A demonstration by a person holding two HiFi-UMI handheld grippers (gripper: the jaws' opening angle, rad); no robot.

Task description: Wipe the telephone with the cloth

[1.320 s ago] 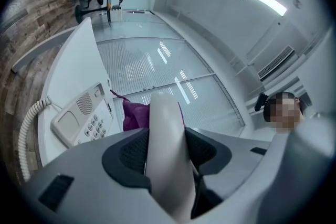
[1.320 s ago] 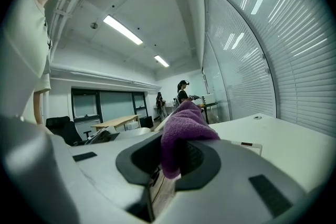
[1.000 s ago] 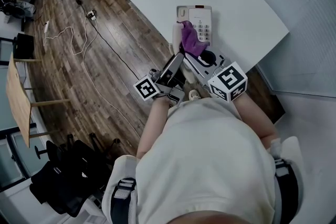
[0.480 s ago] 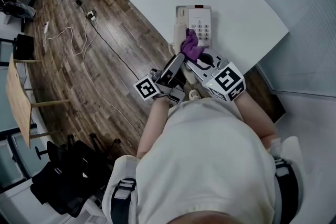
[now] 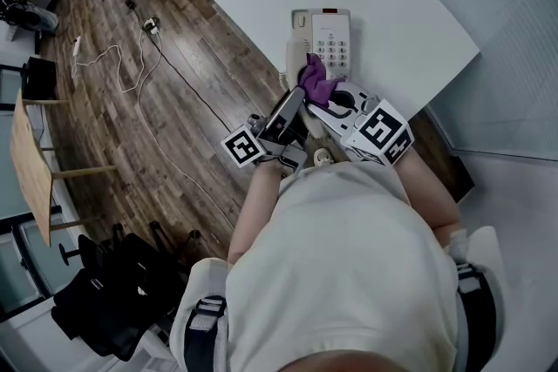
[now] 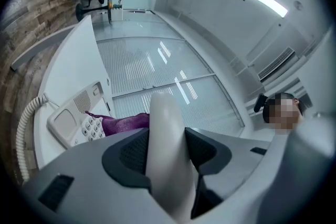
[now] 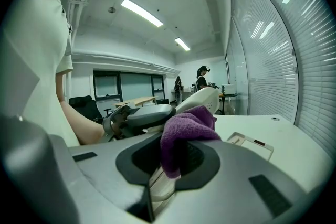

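Standing at the near edge of a white table [image 5: 401, 4], a person in a pale shirt holds a pair of tongs in each hand, both reaching away toward a telephone [image 5: 331, 30].

The left gripper [image 6: 167, 147] is clamped on the white handset [image 6: 164, 118], which stands up between its two dark pads. The handset is off its cradle and slants up over the left side of the telephone, probably so that its surfaces and the cradle beneath can be reached. Its coiled cord [image 6: 23, 123] hangs down at the table's left edge.

Just to the right, the right gripper [image 7: 173, 157] is closed on a purple cloth [image 7: 186, 131]. The cloth bunches up out of the jaws in a soft wad. It sits close beside the raised handset, just over the near end of the keypad [image 5: 336, 48]. Whether it actually touches the handset or the keys cannot be told. One tool steadying the part while the other brings the cloth suggests that wiping is under way on the handset or the near end of the base.

Farther off, the telephone lies flat near the middle of the table, keypad up. Beyond the table's left edge is a wood floor with trailing cables [image 5: 153, 57].
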